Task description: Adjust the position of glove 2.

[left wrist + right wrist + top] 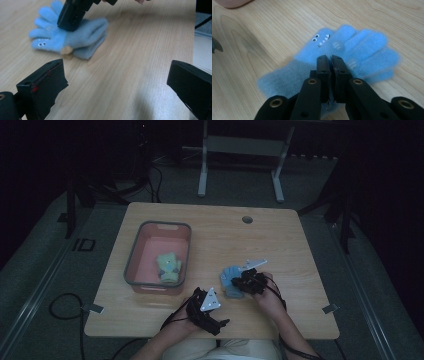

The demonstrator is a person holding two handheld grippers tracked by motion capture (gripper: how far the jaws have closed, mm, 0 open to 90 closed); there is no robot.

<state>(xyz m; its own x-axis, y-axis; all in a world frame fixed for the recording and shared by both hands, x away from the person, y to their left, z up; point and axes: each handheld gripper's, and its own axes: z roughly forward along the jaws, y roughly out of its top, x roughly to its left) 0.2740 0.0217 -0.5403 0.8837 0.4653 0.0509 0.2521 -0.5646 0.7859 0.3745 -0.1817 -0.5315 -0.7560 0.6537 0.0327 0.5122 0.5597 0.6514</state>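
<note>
Step in hand: picking up the blue glove (pixel 352 53), which lies flat on the table (pixel 280 240), near side, right of centre. My right tool (pixel 331 60) rests on the glove with its jaws nearly together, pinching what looks like a fold of fleece at the cuff end; I judge the grip taken. My left tool (pixel 115 82) stands with jaws wide and nothing between them, just near-left of the glove. A green glove (pixel 169 266) already lies in the pink bin (pixel 137 240) at left. Next move: lift straight up, confirm the fabric holds, then carry left over the bin's rim.
</note>
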